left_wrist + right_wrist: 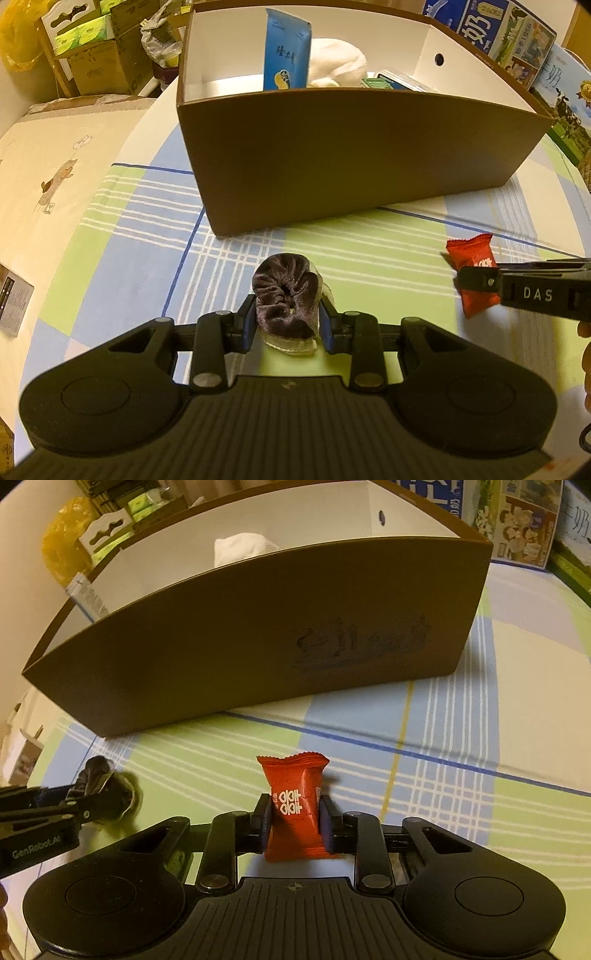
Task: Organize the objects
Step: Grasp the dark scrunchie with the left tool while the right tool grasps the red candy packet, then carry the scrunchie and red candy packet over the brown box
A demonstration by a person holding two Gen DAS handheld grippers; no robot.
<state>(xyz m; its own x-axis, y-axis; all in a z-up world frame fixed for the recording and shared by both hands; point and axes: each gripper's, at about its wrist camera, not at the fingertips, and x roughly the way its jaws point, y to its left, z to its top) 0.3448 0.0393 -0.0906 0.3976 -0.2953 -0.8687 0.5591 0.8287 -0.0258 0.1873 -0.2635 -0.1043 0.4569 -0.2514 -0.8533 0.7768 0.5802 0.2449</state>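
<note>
Gripping a dark velvet scrunchie, the left gripper is closed on it. The right gripper is clamped around a red candy packet. Both are near the brown box on the checked surface.

velvety scrunchie, glossy wrapper, matt cardboard box

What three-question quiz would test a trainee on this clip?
1. True or false: the left tool is shut on the scrunchie.
2. What does the right tool hold? A) blue packet B) red candy C) white cloth
3. Fill in: the blue packet stands inside the brown ____.

Key: 1 true. 2 B, the red candy. 3 box.
</note>
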